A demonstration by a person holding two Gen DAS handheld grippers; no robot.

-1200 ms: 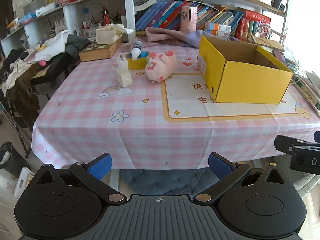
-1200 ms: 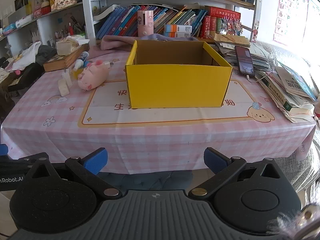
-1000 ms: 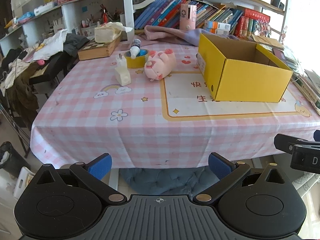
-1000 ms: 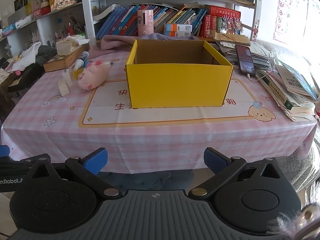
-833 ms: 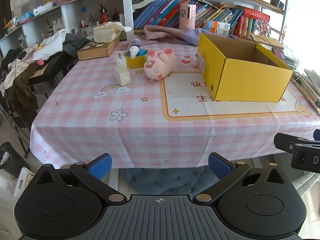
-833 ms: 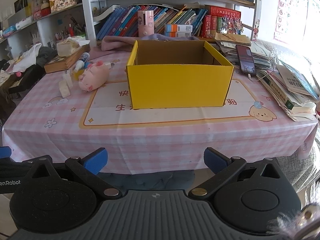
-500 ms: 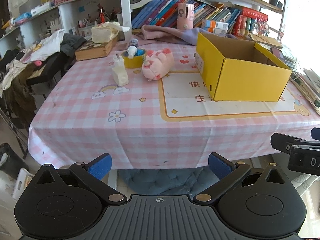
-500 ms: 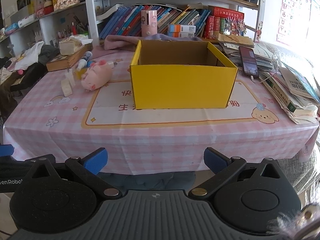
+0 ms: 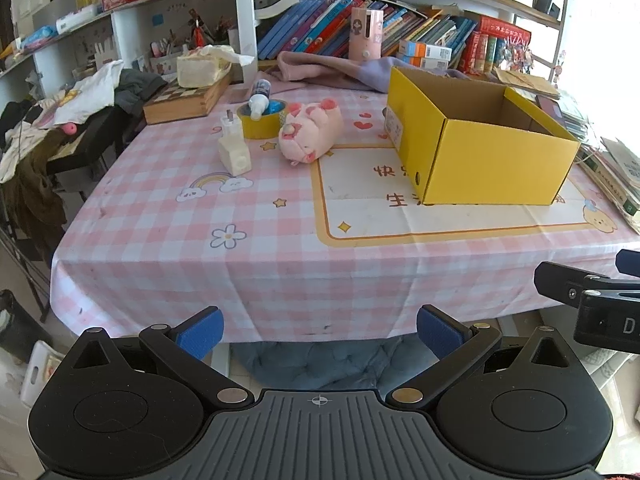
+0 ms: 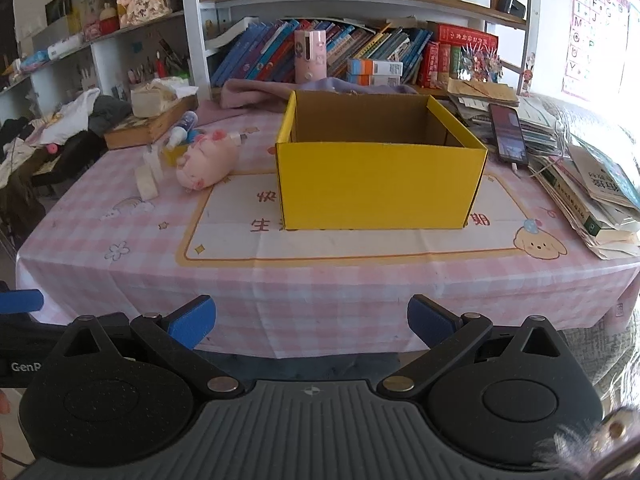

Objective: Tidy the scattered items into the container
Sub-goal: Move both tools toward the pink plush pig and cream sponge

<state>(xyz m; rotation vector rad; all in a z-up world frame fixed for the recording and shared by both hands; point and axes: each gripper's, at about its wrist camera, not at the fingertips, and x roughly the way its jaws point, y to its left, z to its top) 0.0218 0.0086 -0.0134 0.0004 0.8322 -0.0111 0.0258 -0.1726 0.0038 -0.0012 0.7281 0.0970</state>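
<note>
On the pink checked tablecloth (image 9: 168, 216): 1 open yellow cardboard box (image 9: 492, 168) at right of centre, 1 pink plush pig (image 9: 310, 134), 1 yellow tape roll (image 9: 260, 124), 1 white glue bottle with a blue label (image 9: 259, 98), 1 white plastic charger block (image 9: 234, 148), all upper centre-left. 1 black phone (image 10: 508, 132) lies upper right.

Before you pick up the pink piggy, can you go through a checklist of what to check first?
1. Left gripper open and holding nothing: ok.
2. Right gripper open and holding nothing: ok.
3. Yellow box open on top, with room inside: ok as far as the inside shows; its floor is hidden.
4. Pink piggy free to grab, nothing lying on it: ok.
5. Piggy close enough to grab: not ok, both grippers hang at the table's near edge.
6. Clear of the yellow tape roll beside it: cannot tell.
</note>
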